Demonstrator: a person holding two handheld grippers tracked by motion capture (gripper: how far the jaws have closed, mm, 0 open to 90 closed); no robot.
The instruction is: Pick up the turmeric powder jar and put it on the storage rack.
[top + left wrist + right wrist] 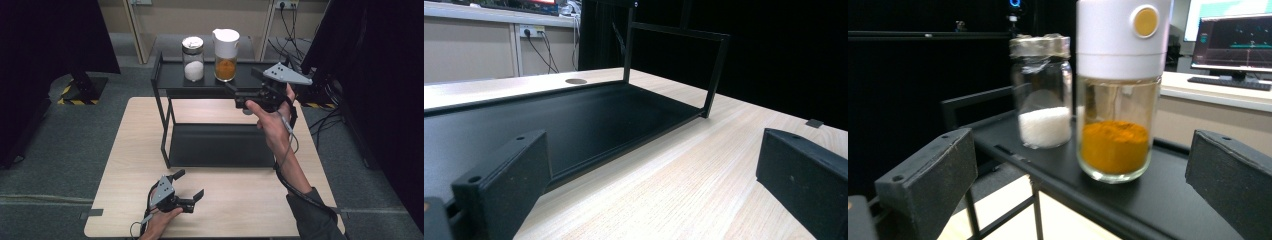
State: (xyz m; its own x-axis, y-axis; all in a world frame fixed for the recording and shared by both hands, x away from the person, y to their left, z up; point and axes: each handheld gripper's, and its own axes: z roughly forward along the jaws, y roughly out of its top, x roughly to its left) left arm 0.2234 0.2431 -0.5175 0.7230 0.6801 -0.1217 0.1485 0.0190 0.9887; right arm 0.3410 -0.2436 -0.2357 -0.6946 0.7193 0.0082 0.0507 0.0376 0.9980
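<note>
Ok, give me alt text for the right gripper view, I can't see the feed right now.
A glass jar with a white lid, holding orange powder, stands on a black rack's top shelf, straight ahead between the right hand-held gripper's open black jaws, not yet touched. Behind it to the left stands a jar of white granules with a silvery lid; a lit monitor sits far right.
</note>
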